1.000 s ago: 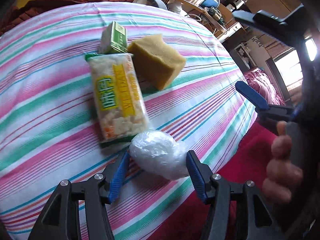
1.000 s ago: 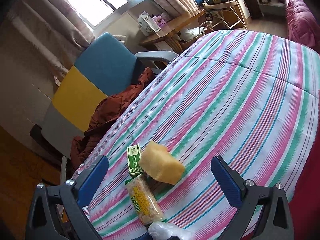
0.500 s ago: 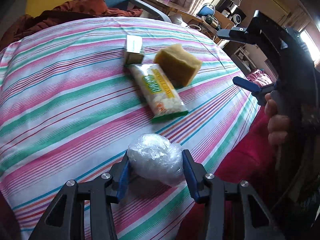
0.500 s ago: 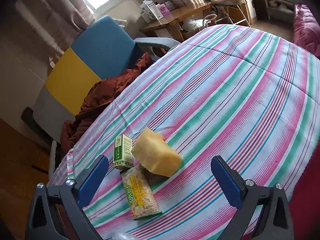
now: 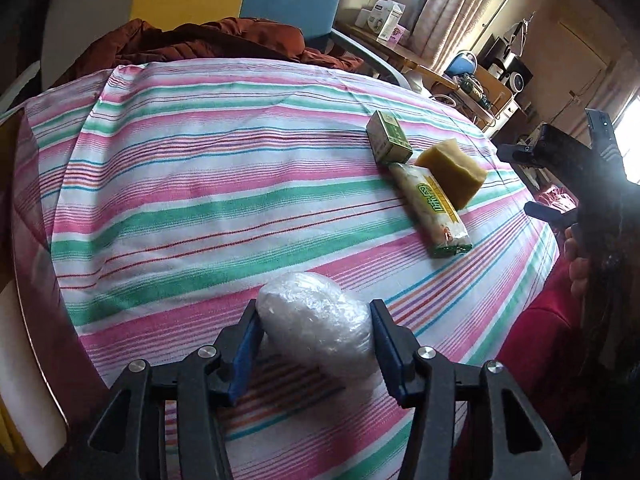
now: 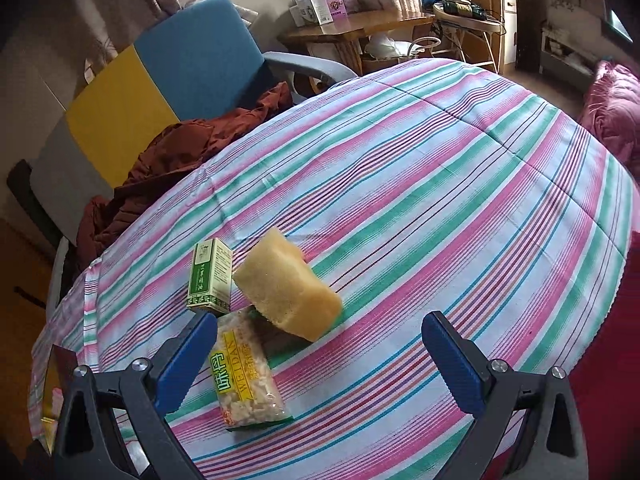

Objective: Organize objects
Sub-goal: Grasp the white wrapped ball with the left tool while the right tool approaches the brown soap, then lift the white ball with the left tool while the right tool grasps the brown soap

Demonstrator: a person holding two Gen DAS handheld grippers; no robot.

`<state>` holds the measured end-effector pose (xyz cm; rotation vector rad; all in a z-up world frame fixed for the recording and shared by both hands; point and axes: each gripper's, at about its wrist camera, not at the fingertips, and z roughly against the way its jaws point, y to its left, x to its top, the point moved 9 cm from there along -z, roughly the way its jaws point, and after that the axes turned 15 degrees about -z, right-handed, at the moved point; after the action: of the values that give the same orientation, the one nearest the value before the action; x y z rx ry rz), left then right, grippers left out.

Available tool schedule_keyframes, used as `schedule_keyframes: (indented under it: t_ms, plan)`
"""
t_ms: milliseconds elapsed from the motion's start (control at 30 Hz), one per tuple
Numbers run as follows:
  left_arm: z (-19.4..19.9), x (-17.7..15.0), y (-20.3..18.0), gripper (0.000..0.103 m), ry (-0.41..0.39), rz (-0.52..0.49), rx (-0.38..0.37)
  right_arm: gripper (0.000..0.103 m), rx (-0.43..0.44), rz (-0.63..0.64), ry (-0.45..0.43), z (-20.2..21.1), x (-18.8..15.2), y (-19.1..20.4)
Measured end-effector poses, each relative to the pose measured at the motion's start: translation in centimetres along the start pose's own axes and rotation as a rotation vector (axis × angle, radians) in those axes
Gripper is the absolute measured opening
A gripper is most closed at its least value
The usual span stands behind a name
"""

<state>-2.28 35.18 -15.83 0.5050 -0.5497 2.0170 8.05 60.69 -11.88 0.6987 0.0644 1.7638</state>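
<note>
The left gripper (image 5: 314, 334) has its blue pads pressed to both sides of a plastic-wrapped bundle (image 5: 314, 330), jaws closed down to the width of that soft white lump. In the left wrist view the bundle sits at about six o'clock, just over the striped tablecloth (image 5: 192, 208); whether it rests on the cloth or hangs clear, I cannot tell. Up at two o'clock the other items huddle together: a green box (image 5: 389, 143), a snack packet (image 5: 430, 211) touching its near end, and a yellow sponge (image 5: 452, 172) leaning against the packet's far side.

The right gripper (image 6: 320, 364) hovers above that cluster with jaws spread wide and empty, the packet at seven o'clock between them, the sponge at twelve.

My read: the bundle is on its way to a spot of its own. The wrap looks slippery and squashy, so a firm, gentle squeeze matters. Keep it level, carry it low, set it well apart from the cluster, then open slowly so film doesn't cling to the pads.
</note>
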Motion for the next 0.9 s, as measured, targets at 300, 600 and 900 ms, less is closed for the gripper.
schedule_keyframes:
  t_ms: [300,600,900]
  plan:
    - [-0.4,0.1,0.3,0.055,-0.044,-0.075,0.069,0.103,-0.037,0.047,0.01,-0.3,-0.4,0.2]
    - [-0.2,-0.3,0.0,0.055,-0.103,-0.129,0.097,0.103,-0.065,0.152,0.06,-1.4,-1.8,2.0]
    - [-0.1,-0.3,0.0,0.055,-0.122,-0.127,0.087,0.103,-0.233,0.409,0.039,-5.5,-0.5,3.9]
